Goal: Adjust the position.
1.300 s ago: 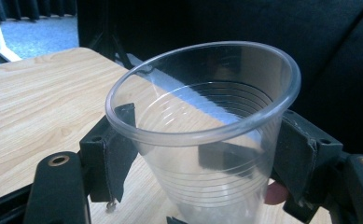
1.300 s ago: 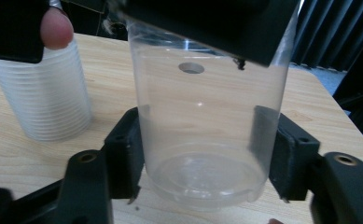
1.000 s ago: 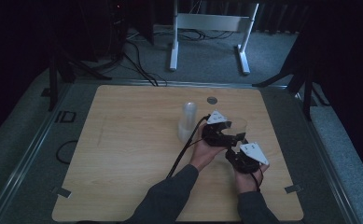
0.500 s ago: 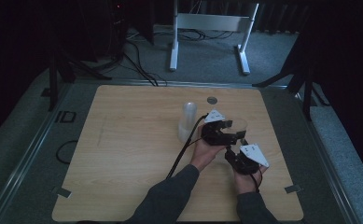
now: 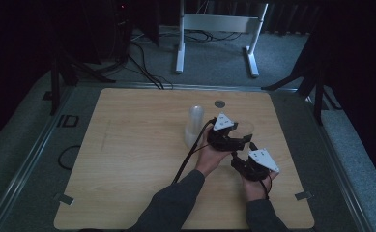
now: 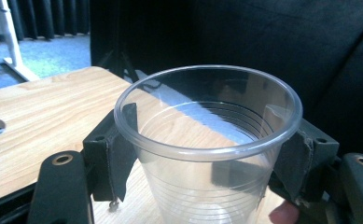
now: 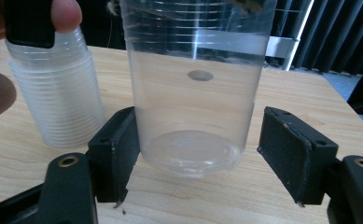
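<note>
Jaws of the left gripper are clamped on a clear plastic cup just under its rim; the right gripper stands released around its base.

Held right of centre on the counter, right of the cup stack. A light, level squeeze is advised, lest the thin wall buckle. Both hands are kept low, close together, pointing far.

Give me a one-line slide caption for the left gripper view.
Left gripper's fingers clamp a clear plastic cup just below its rim, above the wooden table.
</note>
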### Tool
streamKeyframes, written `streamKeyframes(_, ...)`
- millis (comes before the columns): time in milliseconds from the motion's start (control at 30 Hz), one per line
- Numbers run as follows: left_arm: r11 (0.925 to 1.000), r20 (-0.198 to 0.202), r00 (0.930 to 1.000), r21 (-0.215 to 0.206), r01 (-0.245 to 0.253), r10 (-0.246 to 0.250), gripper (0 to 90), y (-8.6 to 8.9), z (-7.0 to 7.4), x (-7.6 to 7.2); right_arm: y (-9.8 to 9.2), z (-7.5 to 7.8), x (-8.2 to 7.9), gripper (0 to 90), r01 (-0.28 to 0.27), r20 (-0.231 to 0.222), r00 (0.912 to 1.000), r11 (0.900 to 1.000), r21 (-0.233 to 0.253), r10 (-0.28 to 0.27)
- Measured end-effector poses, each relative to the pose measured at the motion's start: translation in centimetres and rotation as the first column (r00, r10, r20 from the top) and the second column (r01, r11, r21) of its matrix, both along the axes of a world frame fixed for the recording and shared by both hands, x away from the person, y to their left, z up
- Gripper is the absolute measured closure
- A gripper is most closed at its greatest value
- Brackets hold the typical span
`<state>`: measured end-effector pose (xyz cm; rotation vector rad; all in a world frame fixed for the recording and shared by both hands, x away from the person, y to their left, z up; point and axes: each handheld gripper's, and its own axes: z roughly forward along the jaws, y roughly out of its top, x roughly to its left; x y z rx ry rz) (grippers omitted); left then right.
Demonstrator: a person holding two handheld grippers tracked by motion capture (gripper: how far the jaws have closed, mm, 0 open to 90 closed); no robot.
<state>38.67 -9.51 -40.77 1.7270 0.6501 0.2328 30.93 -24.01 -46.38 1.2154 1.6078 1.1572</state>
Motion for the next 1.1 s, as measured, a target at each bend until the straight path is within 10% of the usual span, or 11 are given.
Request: streamKeyframes(1100,0.9947,0.056,0.9944,0.046,-0.092,0.090,29.0,0.50,0.19,-0.03,-0.67,0.36,-0.75,28.3,0.009,0.017,0.9998,1.000,-0.012,-0.009)
